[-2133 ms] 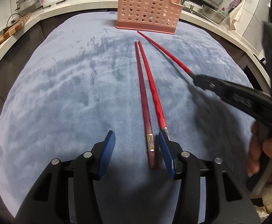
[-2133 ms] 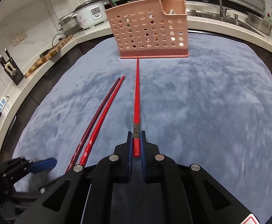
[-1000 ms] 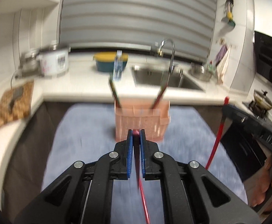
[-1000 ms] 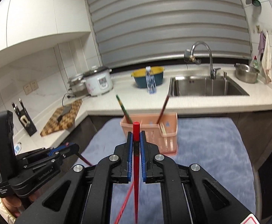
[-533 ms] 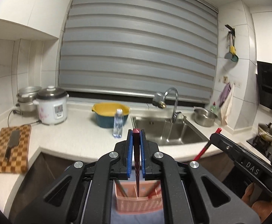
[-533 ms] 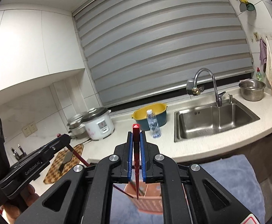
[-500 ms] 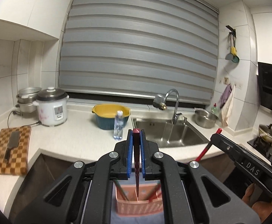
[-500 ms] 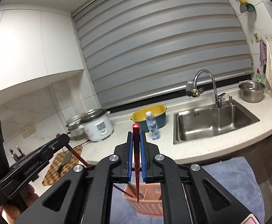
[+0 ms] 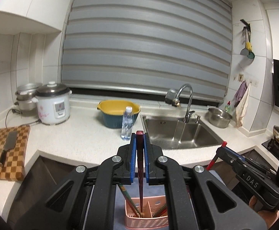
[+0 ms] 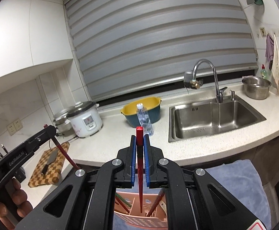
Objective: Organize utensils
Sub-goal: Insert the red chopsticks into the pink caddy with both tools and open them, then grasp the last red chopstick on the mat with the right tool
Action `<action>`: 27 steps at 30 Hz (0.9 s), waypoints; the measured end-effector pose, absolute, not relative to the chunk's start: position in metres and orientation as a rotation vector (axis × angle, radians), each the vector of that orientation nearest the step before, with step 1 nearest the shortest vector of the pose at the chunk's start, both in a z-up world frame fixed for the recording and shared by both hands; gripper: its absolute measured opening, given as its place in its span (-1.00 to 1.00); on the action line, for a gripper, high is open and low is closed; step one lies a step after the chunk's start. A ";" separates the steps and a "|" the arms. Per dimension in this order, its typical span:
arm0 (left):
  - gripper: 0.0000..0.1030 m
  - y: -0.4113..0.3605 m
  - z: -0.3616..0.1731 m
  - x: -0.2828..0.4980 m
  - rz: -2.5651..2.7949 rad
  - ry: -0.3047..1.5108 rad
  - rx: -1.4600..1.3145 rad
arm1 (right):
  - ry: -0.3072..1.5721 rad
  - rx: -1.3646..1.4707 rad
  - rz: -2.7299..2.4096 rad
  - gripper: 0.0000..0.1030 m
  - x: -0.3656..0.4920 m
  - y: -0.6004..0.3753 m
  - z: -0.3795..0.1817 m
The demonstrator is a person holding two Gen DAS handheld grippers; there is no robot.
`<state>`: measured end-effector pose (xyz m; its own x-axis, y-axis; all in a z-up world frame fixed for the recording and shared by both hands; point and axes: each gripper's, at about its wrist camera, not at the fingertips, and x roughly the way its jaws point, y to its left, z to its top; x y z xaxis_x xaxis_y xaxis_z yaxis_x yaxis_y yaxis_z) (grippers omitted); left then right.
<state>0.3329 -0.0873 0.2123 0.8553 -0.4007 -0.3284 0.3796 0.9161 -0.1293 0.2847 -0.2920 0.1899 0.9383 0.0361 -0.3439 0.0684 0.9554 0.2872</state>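
A: Left hand-held gripper (image 9: pixel 139 145) — state?

B: Blue pads pressed onto a dark red chopstick (image 9: pixel 140 172), lower centre of the left wrist view. Stick stands near upright, blunt end poking up above the pads, thin tip hanging down over the pink holder (image 9: pixel 147 217) at the bottom edge. Whether the tip is inside a compartment or just above it, can't tell.

A: And the right hand-held gripper (image 10: pixel 140 145)?

B: Same deal: pinching a bright red chopstick (image 10: pixel 140 172), lower centre of the right wrist view, tip pointing down at the holder's open top. Holder sits on a blue cloth (image 10: pixel 235 182), lower right of that frame.

A: Anything in the holder already?

B: Yes, a few sticks leaning in it, incl. a green one (image 9: pixel 129 201) on its left side and red ones on the right. Holder has a divider, at least two compartments visible.

A: Do the two see each other?

B: Right one shows at the right edge of the left wrist view; left one shows at the left edge of the right wrist view, with fingers (image 10: pixel 18 197) wrapped round its handle.

A: Background?

B: Surface (image 9: pixel 82 136) w/ rice cooker (image 9: pixel 53 105), yellow-and-blue bowl (image 9: pixel 116 113), water bottle (image 9: pixel 127 122), sink (image 9: pixel 179 134), tap (image 9: pixel 185 99). Checkered board (image 9: pixel 7 151) w/ a cleaver (image 9: pixel 8 147) at mid left.
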 end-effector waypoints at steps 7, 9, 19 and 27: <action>-0.86 -0.092 0.187 0.341 -0.413 0.406 -0.065 | 0.412 0.292 -0.030 -0.85 0.291 -0.290 0.165; -0.47 -0.092 0.184 0.339 -0.395 0.407 -0.064 | 0.422 0.283 -0.022 -0.81 0.291 -0.289 0.162; 0.41 -0.086 0.186 0.308 -0.329 0.383 -0.021 | 0.390 0.230 -0.034 -0.37 0.257 -0.278 0.170; 0.41 -0.076 0.176 0.273 -0.333 0.413 -0.009 | 0.410 0.239 -0.021 -0.30 0.210 -0.268 0.161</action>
